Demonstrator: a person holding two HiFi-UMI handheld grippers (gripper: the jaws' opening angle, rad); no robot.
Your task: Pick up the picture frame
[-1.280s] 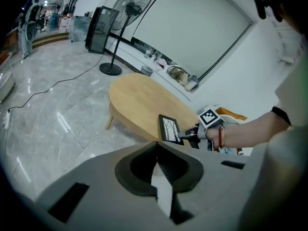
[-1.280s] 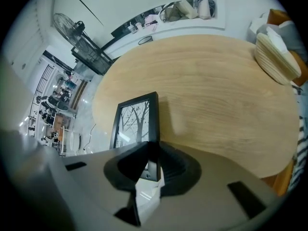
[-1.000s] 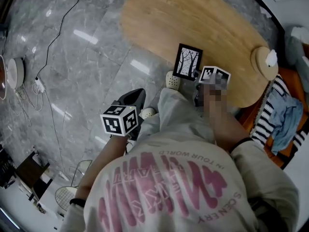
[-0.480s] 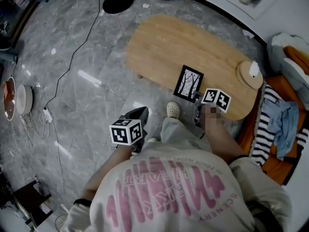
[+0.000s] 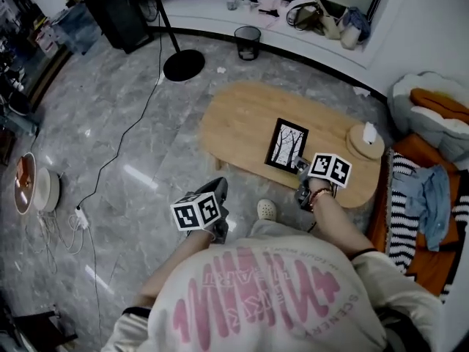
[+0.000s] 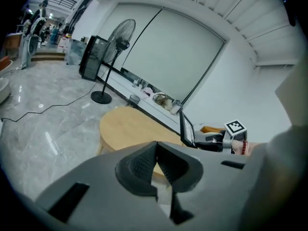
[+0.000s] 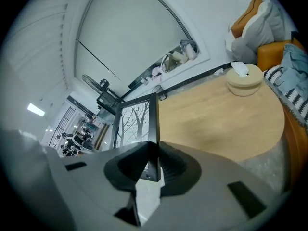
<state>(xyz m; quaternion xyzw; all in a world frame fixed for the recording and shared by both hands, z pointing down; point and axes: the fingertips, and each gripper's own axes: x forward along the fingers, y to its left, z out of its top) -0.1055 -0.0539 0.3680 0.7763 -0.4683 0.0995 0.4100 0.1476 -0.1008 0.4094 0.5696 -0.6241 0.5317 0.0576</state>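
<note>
The picture frame (image 5: 286, 145) is black with a print of bare trees. It hangs in the air above the oval wooden table (image 5: 234, 123). My right gripper (image 5: 301, 169) is shut on the frame's near right corner; in the right gripper view the frame's edge (image 7: 153, 129) stands clamped between both pads. My left gripper (image 5: 217, 196) hovers over the floor left of the person's legs, its jaws pressed together with nothing in them. The left gripper view shows its closed tips (image 6: 157, 162) and, to the right, the held frame (image 6: 186, 128) edge-on.
A round tissue holder (image 5: 366, 138) sits at the table's right end. A sofa with a striped cloth and cushions (image 5: 418, 196) lies to the right. A fan's base and pole (image 5: 183, 63), a small bin (image 5: 248, 42) and a cable (image 5: 117, 152) lie on the marble floor.
Both grippers have risen and the head view has pulled back. The right gripper has carried the frame up, away from the table's near edge.
</note>
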